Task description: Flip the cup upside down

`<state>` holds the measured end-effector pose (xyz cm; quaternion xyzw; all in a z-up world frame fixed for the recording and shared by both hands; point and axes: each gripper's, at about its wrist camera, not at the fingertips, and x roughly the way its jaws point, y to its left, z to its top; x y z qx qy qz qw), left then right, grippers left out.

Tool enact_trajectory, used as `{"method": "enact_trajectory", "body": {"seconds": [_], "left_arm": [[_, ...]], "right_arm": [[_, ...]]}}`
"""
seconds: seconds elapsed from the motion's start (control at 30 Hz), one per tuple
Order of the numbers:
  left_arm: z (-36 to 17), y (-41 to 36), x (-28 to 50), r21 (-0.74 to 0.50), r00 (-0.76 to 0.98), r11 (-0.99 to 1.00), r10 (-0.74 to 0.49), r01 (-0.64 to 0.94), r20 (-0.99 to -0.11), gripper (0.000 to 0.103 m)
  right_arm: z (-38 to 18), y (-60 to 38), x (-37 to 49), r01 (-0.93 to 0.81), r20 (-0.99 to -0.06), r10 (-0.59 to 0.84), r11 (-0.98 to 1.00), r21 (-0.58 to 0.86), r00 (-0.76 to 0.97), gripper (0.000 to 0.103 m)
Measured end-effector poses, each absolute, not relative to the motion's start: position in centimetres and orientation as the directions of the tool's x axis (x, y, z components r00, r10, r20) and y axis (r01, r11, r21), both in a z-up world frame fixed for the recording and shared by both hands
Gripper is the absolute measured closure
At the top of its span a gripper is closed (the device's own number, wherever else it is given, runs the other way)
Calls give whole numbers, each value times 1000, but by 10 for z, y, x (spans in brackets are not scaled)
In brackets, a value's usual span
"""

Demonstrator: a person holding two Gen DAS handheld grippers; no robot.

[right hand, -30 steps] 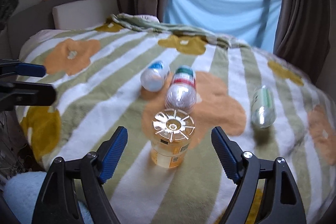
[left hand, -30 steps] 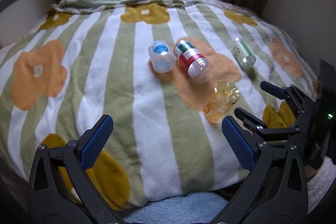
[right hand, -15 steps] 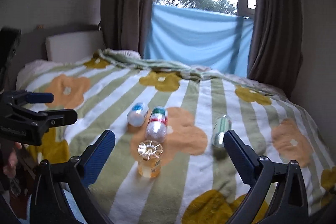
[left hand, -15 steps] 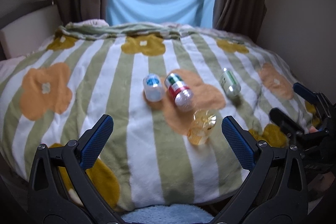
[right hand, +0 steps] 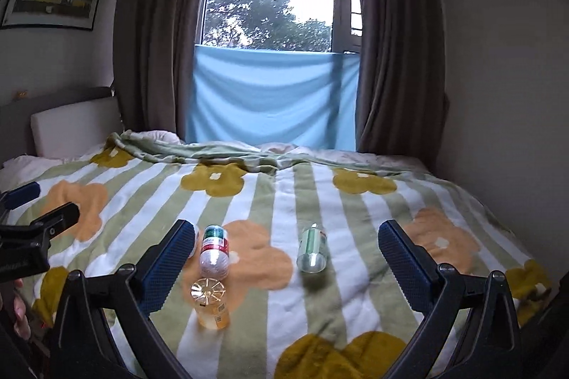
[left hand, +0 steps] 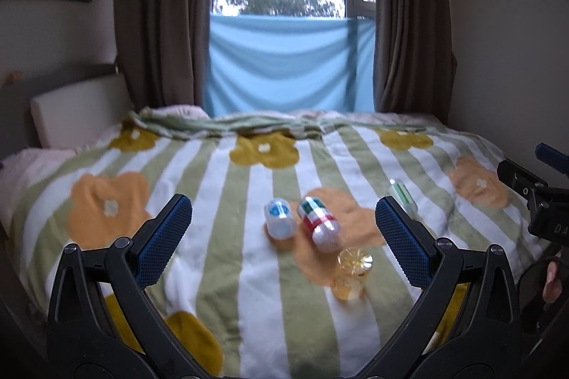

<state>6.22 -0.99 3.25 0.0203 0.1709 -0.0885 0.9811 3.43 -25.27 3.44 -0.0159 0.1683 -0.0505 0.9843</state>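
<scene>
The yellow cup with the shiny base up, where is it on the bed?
The yellow cup stands near the bed's front edge, just in front of the red-and-green cup lying on the orange flower.

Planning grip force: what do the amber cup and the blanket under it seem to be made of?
Amber cup: probably thin clear plastic, glossy; light passes through and its ribbed base glints. Blanket: soft matte fleece or plush, by its fuzzy surface.

Only partial white letters "DA" legible, on right gripper (left hand: pixel 549 219) body at frame edge; cup labels unreadable.
</scene>
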Motion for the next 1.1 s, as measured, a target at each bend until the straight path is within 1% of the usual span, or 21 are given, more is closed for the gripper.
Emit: {"method": "enact_trajectory", "body": {"seconds": [0.13,0.27,0.83,1.1], "left_arm": [[39,-8,53,5,942,984,-167,176,-292,0],[44,-7,50,8,949,985,-162,170,-270,0],[50,-14,45,23,955,985,-159,170,-249,0],[51,-15,44,21,953,985,-160,171,-256,0]], "right_arm": [[33,-252,31,93,-318,-102,995,-43,943,0],[35,-253,28,101,-297,-106,994,-32,949,0],[40,-254,27,125,-279,-125,992,-16,952,0],[40,-254,27,124,-277,-124,992,-17,953,0]]}}
